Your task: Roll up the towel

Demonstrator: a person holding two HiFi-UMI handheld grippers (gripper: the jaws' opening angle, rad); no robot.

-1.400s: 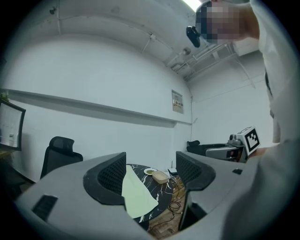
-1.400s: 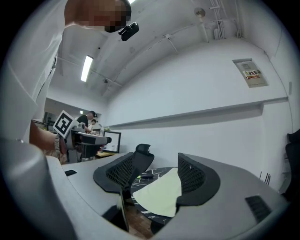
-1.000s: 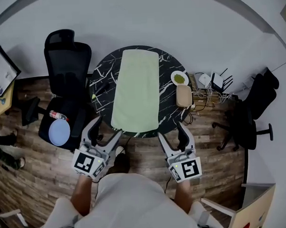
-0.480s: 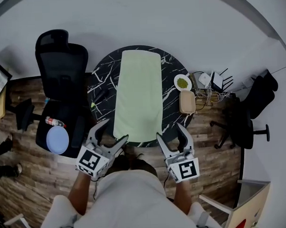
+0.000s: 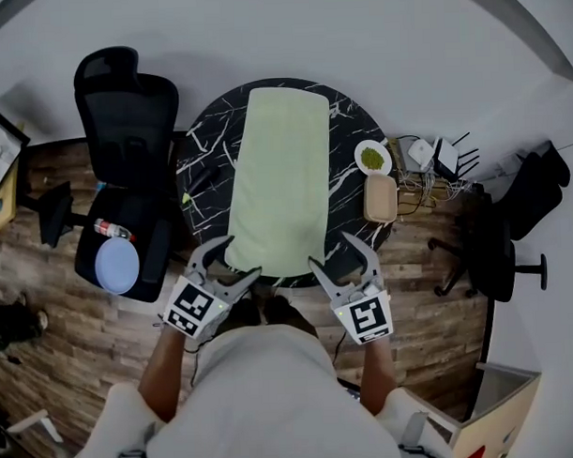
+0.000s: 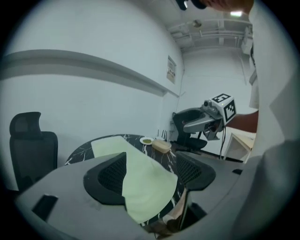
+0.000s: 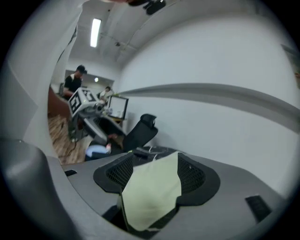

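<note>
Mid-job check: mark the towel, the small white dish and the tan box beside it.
towel (image 5: 280,177): head view, middle of the cloth.
white dish (image 5: 372,157): head view, its green centre.
tan box (image 5: 380,198): head view, centre of its top.

Surface (image 5: 204,151): round, black, white-veined.
Towel (image 5: 280,181): pale green, spread flat from 12 to 6 o'clock, near end at the rim.
Small white dish (image 5: 372,157) and beige oblong container (image 5: 381,197): at 3 o'clock, side by side.
Left hand-held gripper (image 5: 233,257): at 7 o'clock, jaws apart, near the towel's near corner.
Right hand-held gripper (image 5: 334,251): at 5 o'clock, likewise.
Black office chair (image 5: 123,116): at 9 o'clock, blue disc (image 5: 117,266) on its seat.
</note>
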